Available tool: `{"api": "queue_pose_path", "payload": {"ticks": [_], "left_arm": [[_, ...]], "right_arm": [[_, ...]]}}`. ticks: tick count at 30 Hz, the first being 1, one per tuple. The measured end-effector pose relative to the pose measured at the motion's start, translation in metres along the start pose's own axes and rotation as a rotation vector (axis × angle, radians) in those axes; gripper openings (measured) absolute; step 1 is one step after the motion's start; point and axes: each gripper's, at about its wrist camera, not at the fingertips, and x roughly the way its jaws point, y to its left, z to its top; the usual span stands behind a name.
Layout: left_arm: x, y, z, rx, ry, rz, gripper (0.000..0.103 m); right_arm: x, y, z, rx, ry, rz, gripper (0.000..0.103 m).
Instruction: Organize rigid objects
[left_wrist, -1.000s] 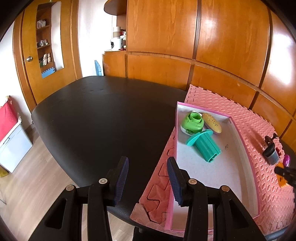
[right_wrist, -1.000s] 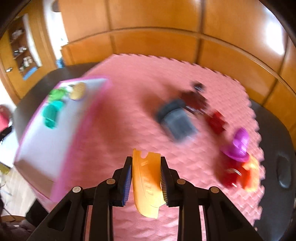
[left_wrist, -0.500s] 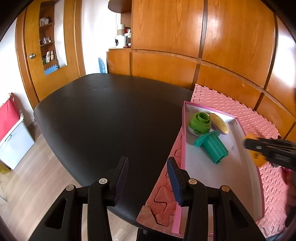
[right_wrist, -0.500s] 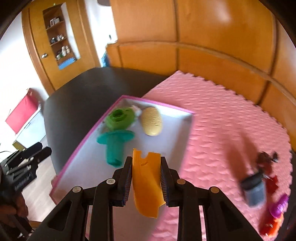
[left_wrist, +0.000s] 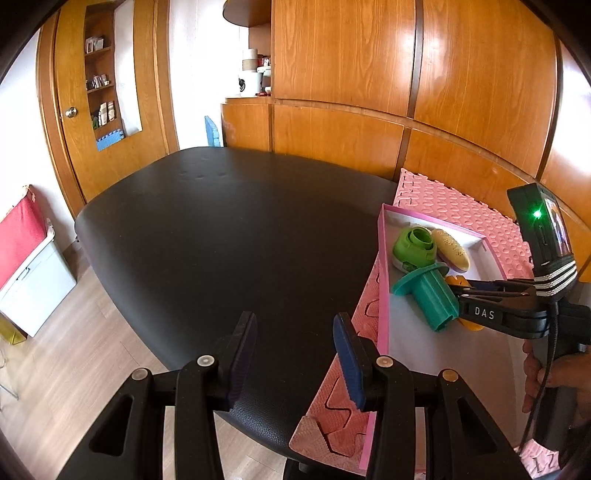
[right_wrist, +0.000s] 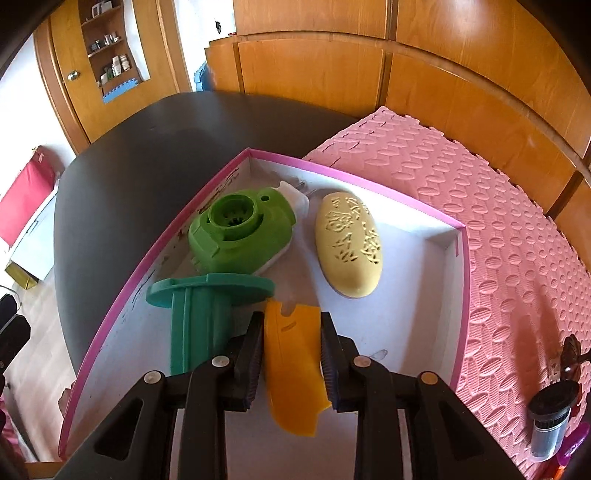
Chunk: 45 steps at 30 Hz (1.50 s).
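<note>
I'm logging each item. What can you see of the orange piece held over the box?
The orange piece is a thin, curved slab of smooth plastic with a notched top edge and a small slot. The right gripper clamps it between its jaws, upright, low over the white floor of the pink-rimmed box. Its top corner sits right beside the teal spool; contact is unclear.

Bright daylight; glare washed over the wood panels (left_wrist: 480, 92). Frames were sharp, fisheye bent edges, corners vignetted black, soft shadows.

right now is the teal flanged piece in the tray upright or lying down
Lying down: the teal flanged piece rests on its side on the tray floor, flange facing the green part.
</note>
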Motion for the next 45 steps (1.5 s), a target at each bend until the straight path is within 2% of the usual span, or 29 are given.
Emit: {"api": "queue_pose_path", "payload": {"ticks": [3,8,29,36,45], "left_arm": [[-0.001,-0.001,0.0,0.001,-0.001,-0.003,0.044],[-0.003,-0.003,-0.001,0.007,-0.004,-0.004,0.044],[-0.019,-0.022,-0.002,0.063,-0.033,-0.022,0.044],[-0.024,-0.039,-0.003,0.102,-0.04,-0.035,0.044],[-0.027,-0.06,-0.006,0.155,-0.038,-0.056,0.044]], "right_arm": [[-0.005,-0.002,0.0,0.03,-0.007,0.018,0.035],[-0.015,-0.006,-0.001,0.063,-0.037,0.029,0.04],[-0.078,-0.008,-0.027,0.072,-0.204,-0.017,0.041],[-0.104,-0.031,-0.045,0.082,-0.25,-0.057,0.041],[-0.119,-0.066,-0.067,0.141,-0.266,-0.098,0.041]]}}
